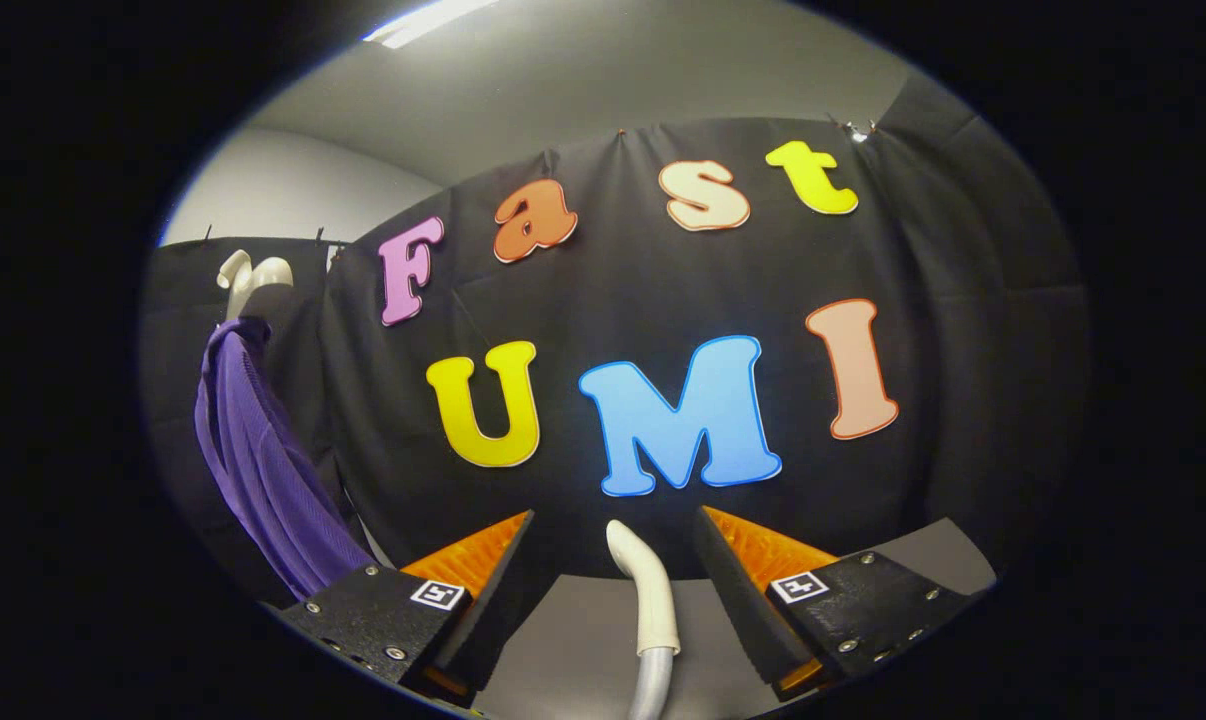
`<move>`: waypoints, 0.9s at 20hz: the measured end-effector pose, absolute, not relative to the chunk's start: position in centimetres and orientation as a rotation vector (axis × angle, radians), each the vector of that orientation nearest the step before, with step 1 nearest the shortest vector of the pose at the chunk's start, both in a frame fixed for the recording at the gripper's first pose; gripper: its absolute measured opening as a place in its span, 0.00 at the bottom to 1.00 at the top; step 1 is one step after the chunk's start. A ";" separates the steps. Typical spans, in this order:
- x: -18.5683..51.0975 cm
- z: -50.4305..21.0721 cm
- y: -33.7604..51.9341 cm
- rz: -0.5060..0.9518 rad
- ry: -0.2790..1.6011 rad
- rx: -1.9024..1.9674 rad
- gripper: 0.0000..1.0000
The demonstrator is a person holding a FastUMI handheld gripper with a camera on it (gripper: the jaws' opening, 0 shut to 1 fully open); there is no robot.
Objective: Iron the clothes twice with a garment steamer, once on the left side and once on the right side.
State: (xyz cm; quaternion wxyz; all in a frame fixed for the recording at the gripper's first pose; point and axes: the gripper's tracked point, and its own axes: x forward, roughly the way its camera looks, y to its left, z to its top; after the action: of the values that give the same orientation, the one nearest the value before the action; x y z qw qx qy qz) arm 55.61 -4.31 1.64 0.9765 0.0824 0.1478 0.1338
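Observation:
A purple garment (258, 460) hangs from a white hanger (248, 278) off to the left, well beyond my left finger. The garment steamer's white curved handle (643, 590) rises from the grey table between my two fingers, with a grey hose part below it. My gripper (613, 530) stands open, its fingers spread wide on either side of the handle and apart from it. The steamer's head is hidden from me.
A grey tabletop (573, 640) lies under the fingers. The black cloth wall (963, 350) closes the booth straight ahead and to the right. A white room wall (293, 190) and a ceiling light (423, 20) show above the cloth.

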 end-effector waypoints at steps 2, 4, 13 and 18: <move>57.6 -0.8 -3.6 0.285 0.372 0.183 0.95; 59.2 -3.3 -3.7 0.283 0.451 0.181 0.95; 61.5 -12.4 -3.8 0.306 0.772 0.364 0.93; 60.8 -15.0 -3.4 0.343 0.896 0.501 0.87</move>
State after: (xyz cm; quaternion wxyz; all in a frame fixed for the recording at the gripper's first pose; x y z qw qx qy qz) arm 60.78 -3.36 -15.03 0.8571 0.2383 0.4266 0.1634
